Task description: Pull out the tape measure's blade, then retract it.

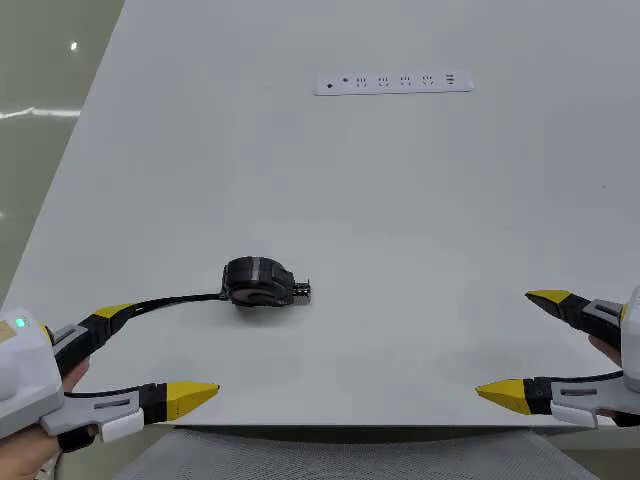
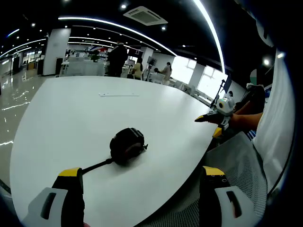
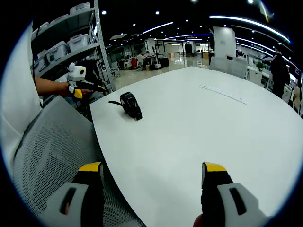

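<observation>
My left tongs (image 1: 160,350) gape wide at the lower left of the head view, gripping nothing. My right tongs (image 1: 505,344) are spread just as wide and empty at the lower right. The tape measure (image 1: 258,283) lies on the white worktop (image 1: 400,200), left of centre, apart from both.

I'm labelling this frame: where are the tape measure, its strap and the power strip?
tape measure (image 1: 256,282), head view, on the top of its black case.
strap (image 1: 175,299), head view, midway along the black cord.
power strip (image 1: 393,82), head view, on the middle of its white body.
</observation>
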